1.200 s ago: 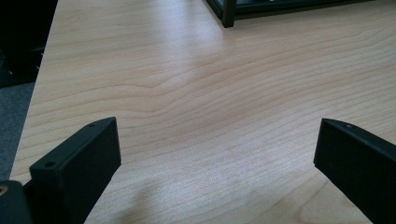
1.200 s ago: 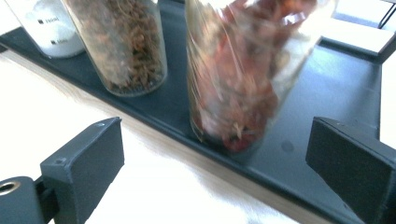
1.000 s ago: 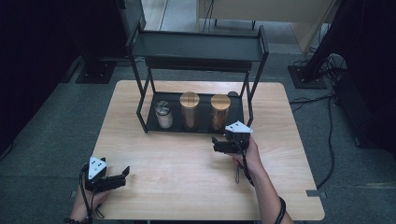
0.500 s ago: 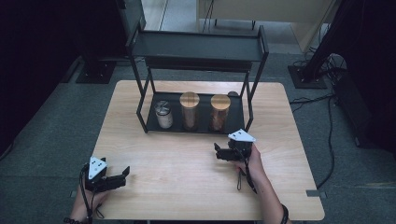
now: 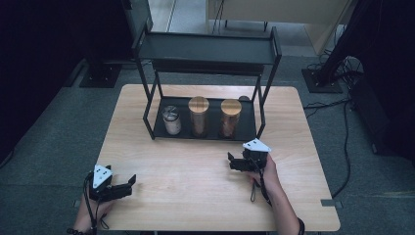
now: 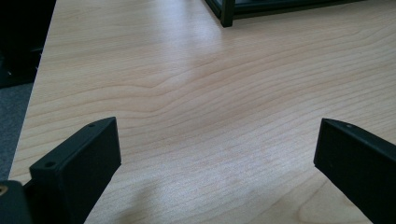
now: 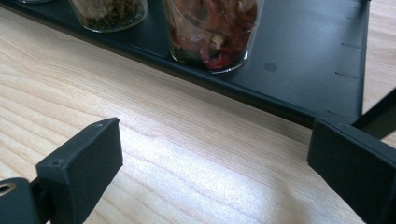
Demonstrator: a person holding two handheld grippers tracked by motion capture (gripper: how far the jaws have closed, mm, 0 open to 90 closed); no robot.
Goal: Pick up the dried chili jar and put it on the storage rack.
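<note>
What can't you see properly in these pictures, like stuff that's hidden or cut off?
- Right jar: the right gripper view's top edge cuts off its lid and upper part.
- Middle jar: same view, just its bottom shows.
- Small jar: high view, too small to tell what's inside.
- Rack: high view, its top shelf hides the table behind it.
- Left gripper: left gripper view, the bottom edge crops its jaws.

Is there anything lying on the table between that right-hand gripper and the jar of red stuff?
Nothing: in the right gripper view, bare wood and the rack's black edge separate the right gripper from the jar.
</note>
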